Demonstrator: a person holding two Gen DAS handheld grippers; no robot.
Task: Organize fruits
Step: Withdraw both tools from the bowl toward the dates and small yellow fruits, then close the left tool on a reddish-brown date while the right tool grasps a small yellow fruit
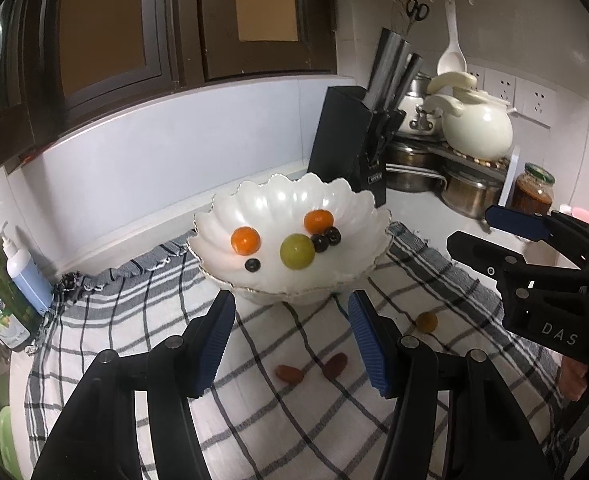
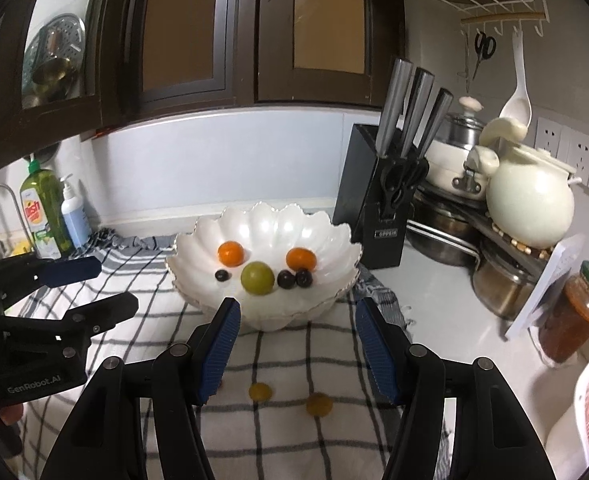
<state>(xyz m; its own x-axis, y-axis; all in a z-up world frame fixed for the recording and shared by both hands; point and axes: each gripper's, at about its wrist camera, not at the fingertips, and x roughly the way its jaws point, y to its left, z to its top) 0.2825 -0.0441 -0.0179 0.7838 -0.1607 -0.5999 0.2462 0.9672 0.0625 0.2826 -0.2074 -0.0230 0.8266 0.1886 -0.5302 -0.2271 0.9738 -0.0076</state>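
Covering the counter, checked cloth [image 1: 286,432], dark cabinets [image 2: 182,40] above, possibly dates [image 1: 290,373], both tools spread.

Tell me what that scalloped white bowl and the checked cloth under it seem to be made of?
The scalloped bowl looks like glazed ceramic or pearly glass: glossy, with bright light spots on its ribs. The checked cloth seems woven cotton: matte, soft folds, a frayed fringed edge.

Dim, warm indoor light from above. Glare patches lie on the far inner wall of the bowl [image 1: 290,204]. Soft shadows fall on the cloth [image 2: 294,360] beneath it. Fisheye bending curves the cabinets [image 2: 182,40]; corners are black. Near yellow fruit [image 2: 318,405] looks blurred.
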